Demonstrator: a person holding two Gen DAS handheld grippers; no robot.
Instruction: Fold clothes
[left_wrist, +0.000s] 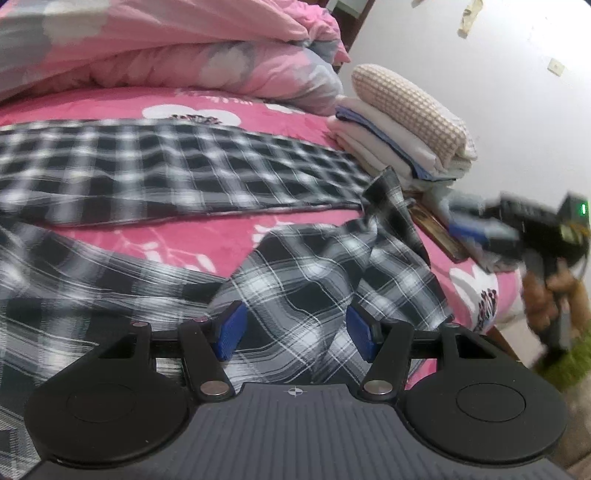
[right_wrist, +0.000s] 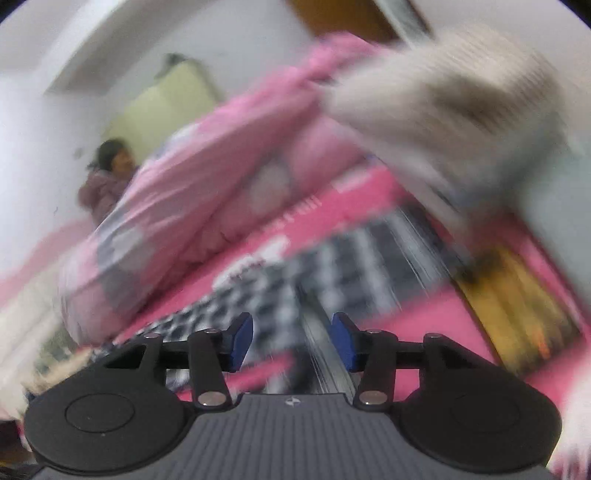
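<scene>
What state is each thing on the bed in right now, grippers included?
plaid shirt: partly folded, long body panel flat, near end rumpled.
left gripper: open over the rumpled plaid, pads not pressing.
right gripper: open, nothing pinched; view blurred.
stack of clothes: folded, piled by the bed edge.
pink quilt: bunched up behind the shirt.

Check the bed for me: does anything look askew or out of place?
Yes. The plaid shirt lies flat at the back, but its near part is bunched and twisted, one corner sticking up beside the folded stack. Nothing looks spilled or damaged.
</scene>
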